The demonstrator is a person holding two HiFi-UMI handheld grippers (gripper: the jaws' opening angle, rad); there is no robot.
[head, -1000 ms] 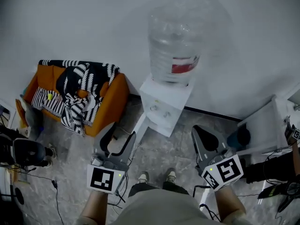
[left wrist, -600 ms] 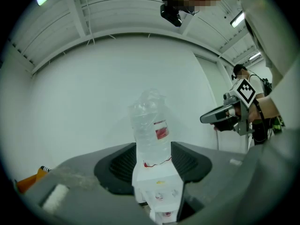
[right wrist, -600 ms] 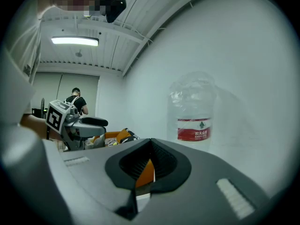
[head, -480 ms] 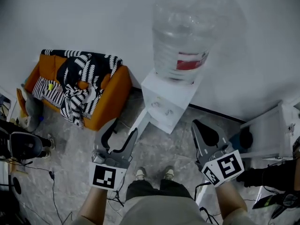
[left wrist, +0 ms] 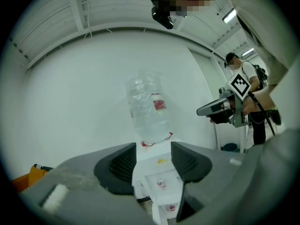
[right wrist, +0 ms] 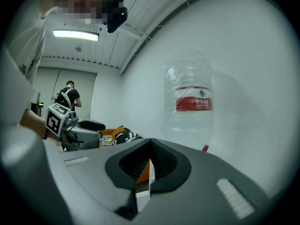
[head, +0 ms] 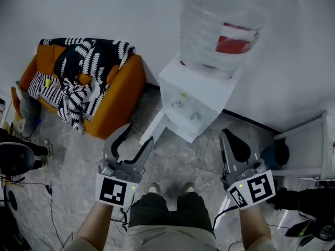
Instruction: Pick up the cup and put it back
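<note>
- The left gripper (head: pixel 138 134) was held low in front of the person. Its jaws stood well apart, and in the left gripper view (left wrist: pixel 153 165) nothing lay between them; only the far dispenser showed through the gap.
- The right gripper (head: pixel 226 136) was level with it. Its jaws were closed to a thin slit (right wrist: pixel 150 165) and held nothing.
- Both grippers hung over the grey marbled floor (head: pixel 178 161), apart from every object.
- The white water dispenser (head: pixel 201 85) stood ahead of them, against the wall.
- The cup could not be picked out for sure. A small red-and-white spot (left wrist: pixel 171 206) low in the dispenser's recess (head: pixel 186 109) may have been it. It was too small to show which way it faced or how its long axis lay.
- A clear bottle (head: pixel 230 25) with a red label sat neck-down on the dispenser, its long axis upright. Its water level could not be made out.
- An orange sofa (head: pixel 118 111) stood to the left of the dispenser, with a black-and-white patterned cloth (head: pixel 84 82) heaped on it.
</note>
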